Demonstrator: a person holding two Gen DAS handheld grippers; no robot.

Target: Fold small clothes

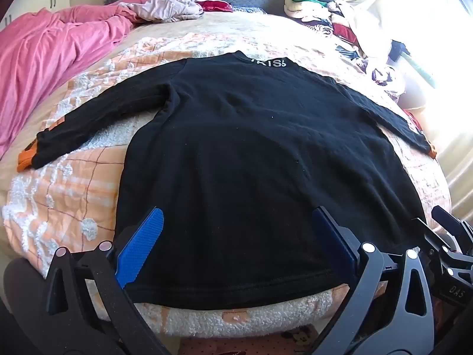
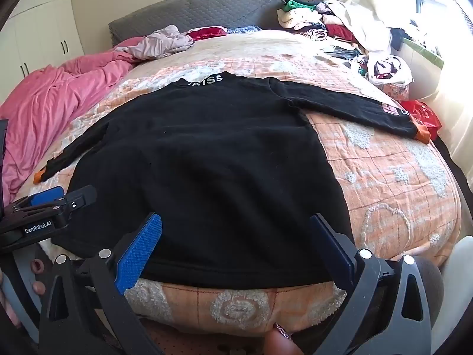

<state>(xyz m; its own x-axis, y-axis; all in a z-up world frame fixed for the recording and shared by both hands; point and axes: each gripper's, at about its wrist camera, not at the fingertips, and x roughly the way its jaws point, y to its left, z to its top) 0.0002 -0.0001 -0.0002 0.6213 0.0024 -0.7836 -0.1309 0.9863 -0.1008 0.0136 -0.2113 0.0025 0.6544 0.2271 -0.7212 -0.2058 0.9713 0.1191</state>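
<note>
A black long-sleeved fleece sweater [image 1: 251,162] was spread flat at frame centre, sleeves outstretched, presumably for folding. Both the left gripper [image 1: 236,236] and right gripper [image 2: 236,236] were held over its hem at lower frame, jaws apart, nothing gripped.

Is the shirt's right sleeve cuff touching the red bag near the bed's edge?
Cannot tell. In the right wrist view the orange cuff of the black shirt overlaps the red bag, but contact or a gap isn't plain.

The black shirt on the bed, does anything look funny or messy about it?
Not really. The shirt lies flat on the blanket, sleeves spread out, nothing folded yet. Its hem hangs slightly over the bed's edge. Only the clothes pile behind looks messy.
</note>
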